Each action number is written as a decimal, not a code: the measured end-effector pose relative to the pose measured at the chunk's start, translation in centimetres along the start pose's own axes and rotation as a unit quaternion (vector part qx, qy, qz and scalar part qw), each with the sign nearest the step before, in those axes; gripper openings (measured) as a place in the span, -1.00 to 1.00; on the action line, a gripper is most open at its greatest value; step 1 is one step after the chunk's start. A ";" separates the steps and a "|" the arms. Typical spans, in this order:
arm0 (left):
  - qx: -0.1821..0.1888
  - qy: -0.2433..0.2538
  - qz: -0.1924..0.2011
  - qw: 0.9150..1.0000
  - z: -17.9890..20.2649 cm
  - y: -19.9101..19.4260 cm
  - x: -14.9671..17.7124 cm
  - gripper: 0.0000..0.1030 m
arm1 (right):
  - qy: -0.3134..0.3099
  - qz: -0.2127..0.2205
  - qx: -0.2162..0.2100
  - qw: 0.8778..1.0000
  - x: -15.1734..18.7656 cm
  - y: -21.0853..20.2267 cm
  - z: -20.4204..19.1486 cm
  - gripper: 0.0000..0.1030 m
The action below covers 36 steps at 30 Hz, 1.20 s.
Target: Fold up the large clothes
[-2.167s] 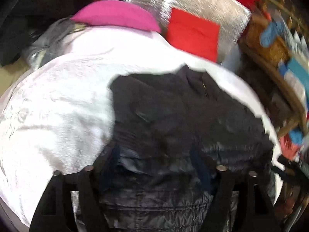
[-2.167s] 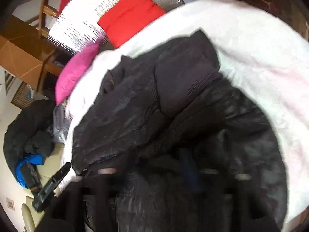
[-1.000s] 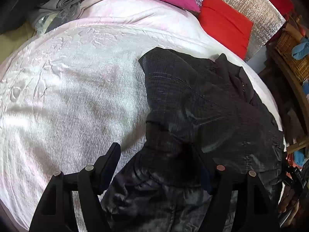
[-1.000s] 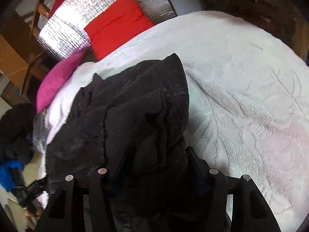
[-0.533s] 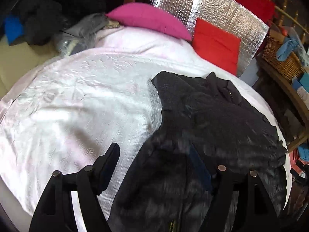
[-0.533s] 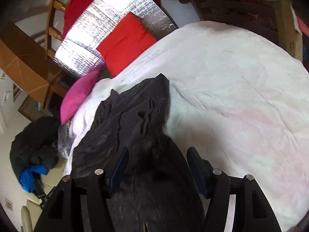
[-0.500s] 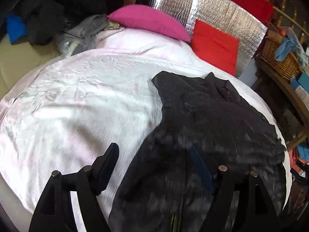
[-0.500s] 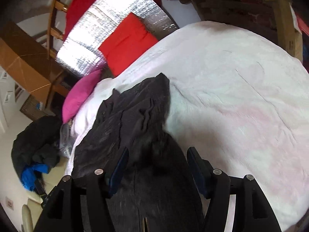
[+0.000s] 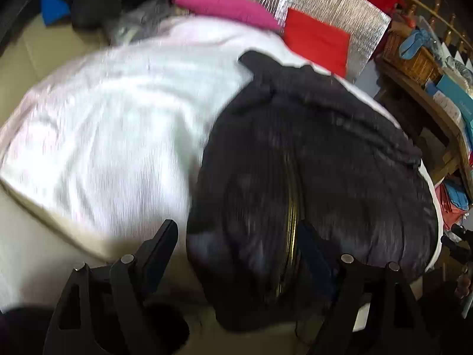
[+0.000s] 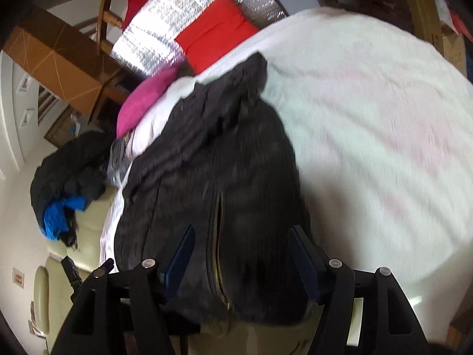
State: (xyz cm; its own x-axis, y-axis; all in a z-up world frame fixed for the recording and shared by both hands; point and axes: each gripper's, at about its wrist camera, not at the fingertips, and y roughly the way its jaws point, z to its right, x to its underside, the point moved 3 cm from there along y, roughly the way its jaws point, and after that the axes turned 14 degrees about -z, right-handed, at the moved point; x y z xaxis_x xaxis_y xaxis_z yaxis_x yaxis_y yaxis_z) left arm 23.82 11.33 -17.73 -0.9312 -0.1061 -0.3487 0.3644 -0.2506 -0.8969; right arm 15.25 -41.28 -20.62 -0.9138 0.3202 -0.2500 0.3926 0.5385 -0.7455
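A large black quilted jacket (image 9: 310,153) with a gold zipper lies on the white-covered bed (image 9: 118,118), its lower part hanging over the near edge. It also shows in the right wrist view (image 10: 224,153). My left gripper (image 9: 236,236) is open, its jaws wide apart, with the jacket's hem between and beyond them. My right gripper (image 10: 242,242) is open too, its jaws standing either side of the jacket's zipper near the hem. Neither holds any cloth.
A pink pillow (image 9: 224,6), a red cushion (image 9: 316,38) and a silver foil panel (image 9: 325,3) stand at the head of the bed. A heap of dark and blue clothes (image 10: 65,183) lies on the left. A wicker basket (image 9: 411,56) and shelves are on the right.
Both grippers have let go of the jacket and pulled back toward the near edge of the bed. The jacket now lies spread out with its zipper showing.
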 end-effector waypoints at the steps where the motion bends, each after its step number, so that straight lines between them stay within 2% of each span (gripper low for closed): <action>1: 0.004 -0.003 -0.009 1.000 0.0 0.1 0.5 0.60 | -0.002 -0.006 0.001 1.000 0.6 0.2 -0.2 0.34; 4: 0.013 -0.011 -0.030 0.999 0.0 0.5 2.0 0.63 | -0.011 -0.022 0.009 1.000 2.3 0.5 -0.5 0.35; 8: 0.001 -0.017 -0.070 0.997 0.0 2.0 3.6 0.64 | -0.009 -0.053 0.044 0.998 4.0 1.3 0.0 0.35; 11: 0.007 -0.024 -0.109 0.994 0.2 3.5 5.0 0.64 | -0.003 -0.070 0.079 0.994 4.5 2.1 0.8 0.35; 16: 0.003 0.013 -0.137 0.990 2.2 5.5 6.1 0.65 | 0.006 -0.099 0.098 0.990 4.6 3.8 1.8 0.35; 19: 0.005 0.006 -0.157 0.988 2.3 6.9 6.6 0.64 | 0.005 -0.117 0.114 0.987 4.7 5.5 2.3 0.35; 21: 0.003 -0.007 -0.161 0.987 2.0 7.5 6.6 0.64 | 0.001 -0.121 0.124 0.985 4.6 6.5 2.1 0.35; 25: 0.015 -0.017 -0.141 0.990 1.5 7.5 6.3 0.64 | -0.022 -0.120 0.137 0.983 4.8 8.2 1.0 0.37; 27: 0.023 -0.013 -0.134 0.991 1.4 7.1 6.4 0.51 | -0.054 -0.117 0.144 0.981 5.1 8.3 -0.3 0.37; 28: 0.025 -0.014 -0.131 0.991 1.2 7.0 6.3 0.47 | -0.060 -0.116 0.140 0.982 5.3 8.2 -0.7 0.37; 30: 0.031 -0.021 -0.131 0.991 1.1 6.9 6.1 0.45 | -0.079 -0.116 0.101 0.985 5.7 7.5 -1.5 0.37; 31: 0.034 -0.027 -0.133 0.990 0.9 7.0 5.7 0.45 | -0.084 -0.117 0.099 0.985 5.8 7.4 -1.6 0.37; 33: 0.038 -0.040 -0.141 0.988 0.3 7.4 5.6 0.47 | -0.066 -0.125 0.115 0.983 5.4 7.7 -0.7 0.37; 36: 0.021 -0.051 -0.165 0.985 -0.2 8.4 5.7 0.73 | -0.025 -0.157 0.101 0.982 5.0 9.4 1.0 0.37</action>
State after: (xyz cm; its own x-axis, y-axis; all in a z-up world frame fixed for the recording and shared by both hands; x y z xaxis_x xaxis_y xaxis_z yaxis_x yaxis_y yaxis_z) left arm 21.56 8.78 -27.34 -0.9941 -0.1083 -0.0086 0.0437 -0.3269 -0.9440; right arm 14.29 -35.40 -29.45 -0.9925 0.1211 -0.0136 0.0657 0.4372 -0.8970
